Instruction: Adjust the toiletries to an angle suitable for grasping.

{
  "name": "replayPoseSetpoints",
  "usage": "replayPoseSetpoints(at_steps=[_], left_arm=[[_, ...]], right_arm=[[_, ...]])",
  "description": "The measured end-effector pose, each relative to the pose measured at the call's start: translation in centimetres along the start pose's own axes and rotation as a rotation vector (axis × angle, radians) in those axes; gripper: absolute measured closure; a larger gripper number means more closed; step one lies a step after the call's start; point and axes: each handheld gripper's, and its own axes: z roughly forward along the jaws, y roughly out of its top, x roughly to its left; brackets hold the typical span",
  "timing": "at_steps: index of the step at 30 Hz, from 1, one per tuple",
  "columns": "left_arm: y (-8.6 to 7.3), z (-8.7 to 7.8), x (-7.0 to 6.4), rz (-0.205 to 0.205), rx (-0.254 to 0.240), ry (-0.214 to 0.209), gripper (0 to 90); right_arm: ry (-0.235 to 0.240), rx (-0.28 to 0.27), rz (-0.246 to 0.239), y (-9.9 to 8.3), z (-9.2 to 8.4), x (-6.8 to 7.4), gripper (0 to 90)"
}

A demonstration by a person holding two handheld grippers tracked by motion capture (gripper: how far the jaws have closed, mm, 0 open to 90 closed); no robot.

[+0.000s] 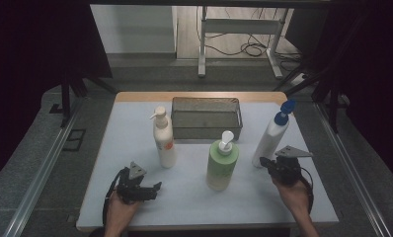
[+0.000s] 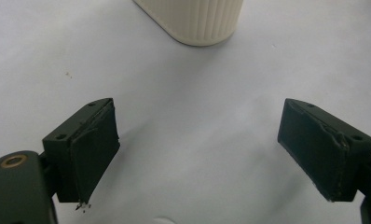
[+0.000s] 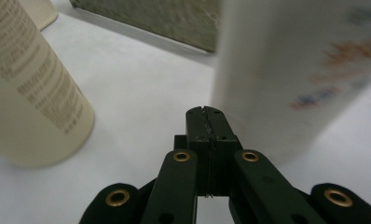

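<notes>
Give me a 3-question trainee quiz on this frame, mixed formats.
1. True or false: the left gripper is open with nothing between its jaws.
2. Which bottle stands nearest the right gripper? A) green pump bottle B) white bottle with blue cap C) white pump bottle with orange label
3. Fill in: the grey mesh basket sits at the table's ___ edge, near or far from the person.

Key: 1 true; 2 B; 3 far.

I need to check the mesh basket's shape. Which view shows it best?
The high view: the whole mesh basket shows behind the bottles, rim and walls. The right gripper view catches a blurred stretch of one wall.
</notes>
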Motion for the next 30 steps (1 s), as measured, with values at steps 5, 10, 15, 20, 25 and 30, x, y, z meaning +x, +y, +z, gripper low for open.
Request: replayPoseSetpoints(at_steps=[5,10,15,20,25,30], left_arm=[[0.0,-0.1,0.0,0.0,0.0,0.002,12.2],[-0.1,-0.1,0.1,-0.003,-0.001,0.003,12.1],[-0.1,-0.1,0.1,-0.001,0.001,0.003,12.1],[-0.1,0.1,0.1,0.003,0.008,0.003,12.2],[-0.1,0.1,0.1,0.003,0.01,0.005,12.2],[-0.1,0.1,0.1,-0.001,0.009,0.005,12.1]], right_arm=[[-0.022,0.005,-0.018,0.9,1.5,1.6,89.8],[-0.056,0.01,-0.008,1.2,2.7,2.2,89.8],[-0.107,0.031,-0.019,1.1,4.0,2.4,89.8],[-0.144,0.035,-0.023,0.6,4.6,2.2,89.9],[-0.158,0.038,-0.038,0.4,4.6,2.4,89.9],[-0.155,0.039,-0.036,0.2,4.2,2.0,89.9]])
